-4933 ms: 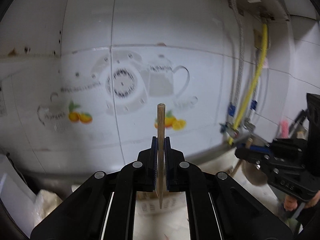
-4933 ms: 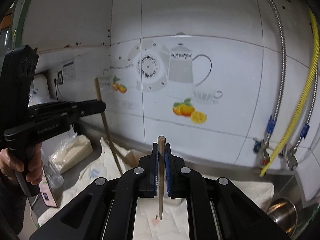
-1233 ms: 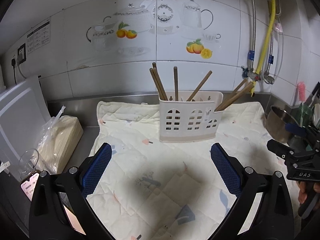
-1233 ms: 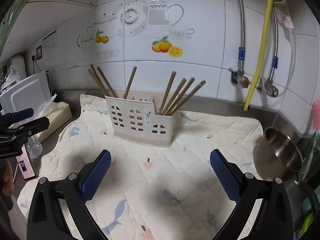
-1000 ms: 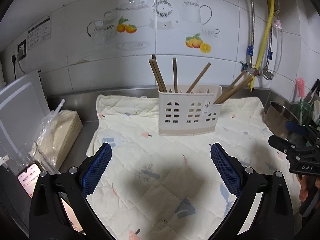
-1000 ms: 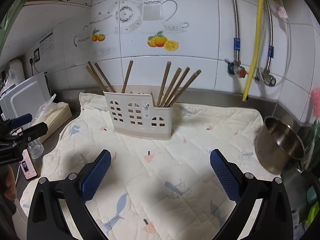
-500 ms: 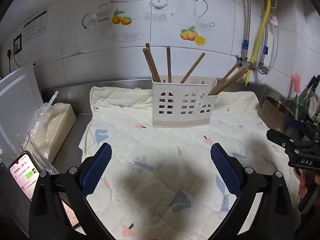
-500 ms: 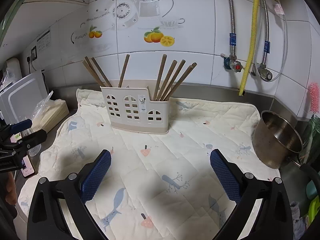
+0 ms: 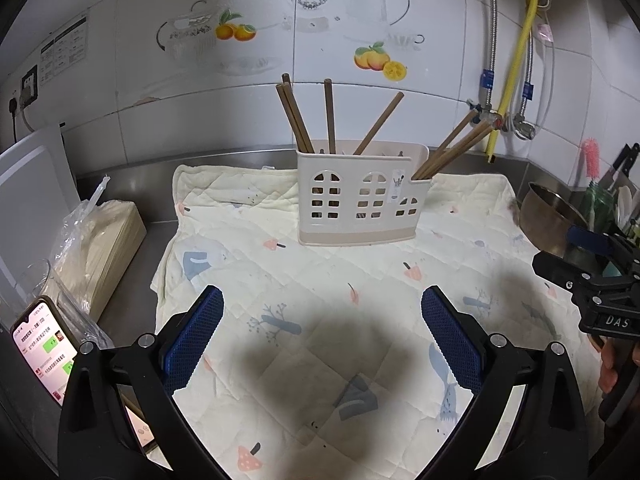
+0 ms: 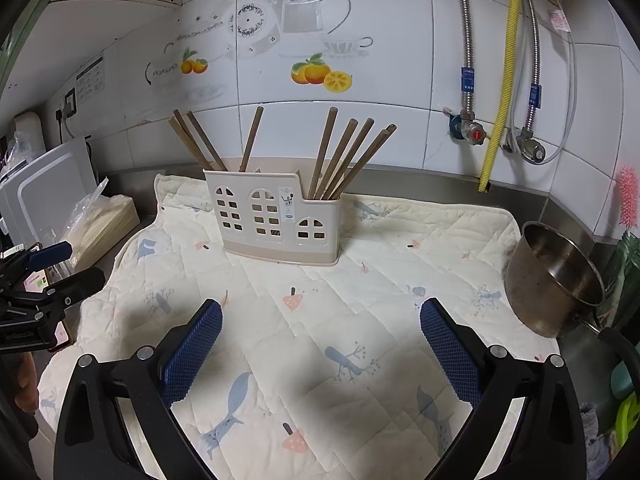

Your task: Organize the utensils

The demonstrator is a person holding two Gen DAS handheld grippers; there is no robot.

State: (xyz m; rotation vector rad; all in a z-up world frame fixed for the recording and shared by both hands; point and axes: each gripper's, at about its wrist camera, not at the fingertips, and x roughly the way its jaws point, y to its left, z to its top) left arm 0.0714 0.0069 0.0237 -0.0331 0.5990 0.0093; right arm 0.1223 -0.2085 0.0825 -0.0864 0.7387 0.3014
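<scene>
A cream plastic utensil holder point(image 9: 360, 208) with window cut-outs stands on a quilted cloth near the tiled wall; it also shows in the right wrist view point(image 10: 276, 220). Several brown wooden chopsticks point(image 9: 298, 118) lean in its compartments, with another bunch point(image 10: 348, 156) in the lower right compartment. My left gripper point(image 9: 320, 332) is open and empty, hovering above the cloth in front of the holder. My right gripper point(image 10: 320, 340) is open and empty too, to the right; it shows at the left wrist view's right edge point(image 9: 592, 276).
The quilted cloth point(image 10: 392, 280) covers a steel counter. A steel bowl point(image 10: 556, 280) sits at the right. A bagged stack of paper point(image 9: 100, 240), a phone point(image 9: 44, 352) and a white board point(image 9: 32, 184) lie at the left. Pipes and valves point(image 10: 496, 80) run down the wall.
Both grippers earlier held a chopstick each and now are open and empty. Over the last second both have drawn back a little from the holder, which looks smaller and higher in view.
</scene>
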